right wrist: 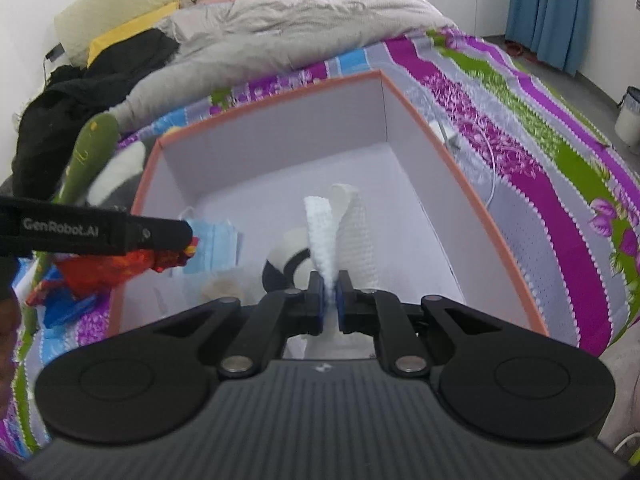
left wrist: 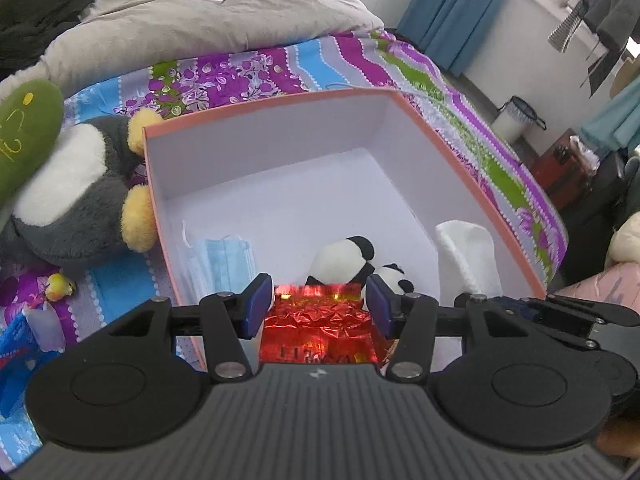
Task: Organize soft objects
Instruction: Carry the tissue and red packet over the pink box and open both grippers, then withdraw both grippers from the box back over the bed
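L claw (left wrist: 319,306) is over the near edge of the pink-rimmed box (left wrist: 460,156), pads half apart and clamped on a crinkly red foil bundle (left wrist: 320,328) that fills the gap between them. In the R wrist view that same bundle (right wrist: 116,266) hangs off the L claw at the box's left wall. R claw (right wrist: 330,300) sits nearly together, pinching a white knit cloth (right wrist: 322,232); the cloth loops up and drapes down inside the box, near the right wall. Box is on the bed w/ the striped floral sheet (left wrist: 256,68). Inside on the floor: blue face mask (left wrist: 224,260) near the left wall, small panda plush (left wrist: 352,260) mid-front, just beside the cloth. Outside, touching the box's left wall: grey & white penguin plush (left wrist: 76,192), green plush (left wrist: 24,128) next to it. Grey duvet (left wrist: 208,4) bunched behind.
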`<state>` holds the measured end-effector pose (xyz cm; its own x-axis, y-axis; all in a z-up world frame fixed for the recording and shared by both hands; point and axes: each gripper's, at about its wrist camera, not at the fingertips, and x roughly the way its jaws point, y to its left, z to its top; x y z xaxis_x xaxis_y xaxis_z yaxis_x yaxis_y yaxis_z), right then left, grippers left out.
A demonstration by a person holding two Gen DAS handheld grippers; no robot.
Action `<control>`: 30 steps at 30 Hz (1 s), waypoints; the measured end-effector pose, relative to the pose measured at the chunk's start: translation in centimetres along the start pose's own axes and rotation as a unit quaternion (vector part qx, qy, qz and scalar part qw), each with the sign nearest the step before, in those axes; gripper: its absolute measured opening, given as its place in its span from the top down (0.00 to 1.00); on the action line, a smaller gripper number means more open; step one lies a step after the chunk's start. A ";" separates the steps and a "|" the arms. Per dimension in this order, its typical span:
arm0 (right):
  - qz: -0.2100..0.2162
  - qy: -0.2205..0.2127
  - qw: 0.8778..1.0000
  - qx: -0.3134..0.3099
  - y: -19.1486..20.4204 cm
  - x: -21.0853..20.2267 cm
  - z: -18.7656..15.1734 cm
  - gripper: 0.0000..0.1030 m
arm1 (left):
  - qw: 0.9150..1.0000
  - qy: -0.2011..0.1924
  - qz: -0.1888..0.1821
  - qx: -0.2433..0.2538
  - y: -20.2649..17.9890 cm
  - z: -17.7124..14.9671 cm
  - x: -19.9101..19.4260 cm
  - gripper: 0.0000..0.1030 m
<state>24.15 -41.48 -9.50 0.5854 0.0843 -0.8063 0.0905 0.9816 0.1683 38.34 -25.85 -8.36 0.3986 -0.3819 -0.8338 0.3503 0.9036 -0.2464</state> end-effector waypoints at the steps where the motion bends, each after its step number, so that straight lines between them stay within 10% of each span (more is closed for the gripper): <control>1: -0.002 0.003 1.000 0.001 -0.1 0.2 -0.1 0.88 | 1.000 0.001 0.002 0.003 -0.1 0.0 0.2 0.44; 8: 0.000 0.005 1.000 -0.003 -0.2 0.3 -0.5 0.87 | 1.000 0.001 0.002 0.006 -0.3 -0.3 0.1 0.41; 12: -0.005 -0.004 1.000 0.002 -0.3 -0.2 -0.4 0.45 | 1.000 -0.008 -0.001 0.008 -0.3 -0.4 -1.0 0.35; 30: 0.032 -0.124 0.992 -0.006 2.0 -9.2 -1.1 0.47 | 0.991 -0.131 -0.005 0.030 0.0 -4.1 -12.0 0.35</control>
<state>18.04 -40.13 -2.40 0.7697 0.1028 -0.6300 0.0379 0.9778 0.2059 30.08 -20.52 -0.39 0.5980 -0.4356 -0.6728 0.4028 0.8890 -0.2176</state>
